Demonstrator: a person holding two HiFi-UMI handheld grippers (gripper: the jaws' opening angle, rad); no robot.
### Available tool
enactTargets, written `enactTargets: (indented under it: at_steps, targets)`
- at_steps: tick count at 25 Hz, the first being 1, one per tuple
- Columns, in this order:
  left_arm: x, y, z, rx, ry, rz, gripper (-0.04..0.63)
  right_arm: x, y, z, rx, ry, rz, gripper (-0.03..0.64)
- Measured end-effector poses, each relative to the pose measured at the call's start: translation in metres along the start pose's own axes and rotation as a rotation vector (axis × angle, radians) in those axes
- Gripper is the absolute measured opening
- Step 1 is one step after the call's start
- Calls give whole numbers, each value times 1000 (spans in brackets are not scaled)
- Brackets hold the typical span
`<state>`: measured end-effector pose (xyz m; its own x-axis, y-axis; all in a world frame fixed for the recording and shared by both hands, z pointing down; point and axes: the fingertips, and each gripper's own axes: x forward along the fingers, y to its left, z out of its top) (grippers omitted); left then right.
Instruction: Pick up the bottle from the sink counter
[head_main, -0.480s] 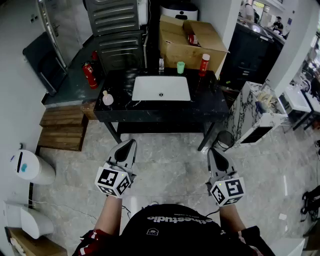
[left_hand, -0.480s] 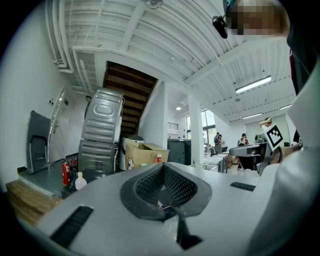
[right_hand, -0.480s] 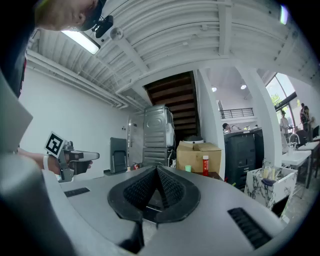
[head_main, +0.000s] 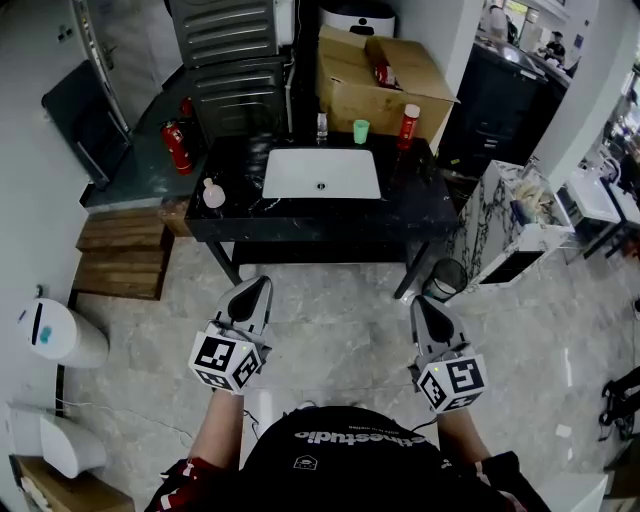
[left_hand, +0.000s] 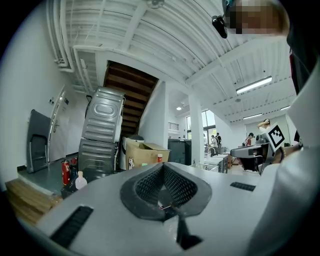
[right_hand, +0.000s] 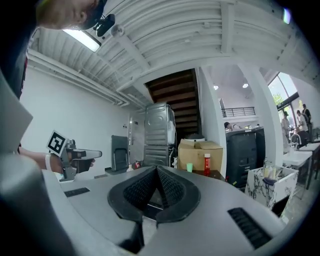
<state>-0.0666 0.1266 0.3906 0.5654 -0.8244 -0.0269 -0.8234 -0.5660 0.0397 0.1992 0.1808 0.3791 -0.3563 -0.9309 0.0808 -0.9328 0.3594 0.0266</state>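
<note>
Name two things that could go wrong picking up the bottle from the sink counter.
Wrong pick: a pink bottle at the left edge of the counter, a small bottle and a red bottle stand there. Topple: left gripper and right gripper are shut; arriving so could knock a bottle over.

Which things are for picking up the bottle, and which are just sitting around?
For the job: sink counter, red bottle, small clear bottle, pale round bottle (which one is meant, I can't tell), left gripper, right gripper, both shut and empty.
Just lying about: green cup, cardboard box, fire extinguisher.
</note>
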Motion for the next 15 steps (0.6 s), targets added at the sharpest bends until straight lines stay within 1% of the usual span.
enactTargets:
  at_steps: [3,6,10,15]
  targets:
    - [-2,4,-2,-8,0,-3,14,3,3,0,45,-9,6,38]
    - [-6,12,-3,-7,-3,-3,14,8,10,1,94,-22,35,38]
    - [-14,31,-6,-18,-2,7,14,16,24,3,76,-24,38,38]
    - [-19,50,-14,-16,2,-4,14,25,38,-4,87,-21,21,38]
